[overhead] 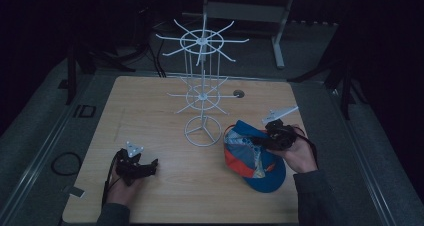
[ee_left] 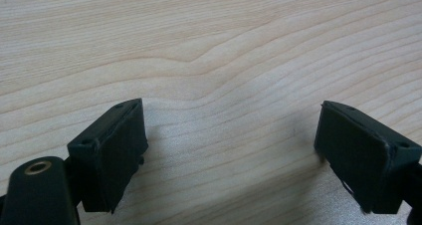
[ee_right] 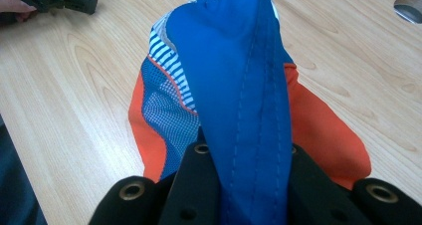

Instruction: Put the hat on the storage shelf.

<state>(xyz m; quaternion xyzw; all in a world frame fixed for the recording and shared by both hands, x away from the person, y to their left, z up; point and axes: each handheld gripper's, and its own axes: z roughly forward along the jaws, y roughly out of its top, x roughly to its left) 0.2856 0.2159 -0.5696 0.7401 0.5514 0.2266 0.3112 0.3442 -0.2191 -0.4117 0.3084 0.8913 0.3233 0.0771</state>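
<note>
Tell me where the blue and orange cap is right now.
In the high view the cap is at the table's right front, just right of the white wire rack's base, pinched in the right claw.

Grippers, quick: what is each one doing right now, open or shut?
Left gripper: open, nothing between its jaws, over the bare wooden table.
Right gripper: shut on the blue and orange cap.

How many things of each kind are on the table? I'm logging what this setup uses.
Cap, blue and orange: 1
White wire display rack: 1
Handheld grippers: 2, the left gripper open, the right gripper shut on the cap
Total: 4
</note>
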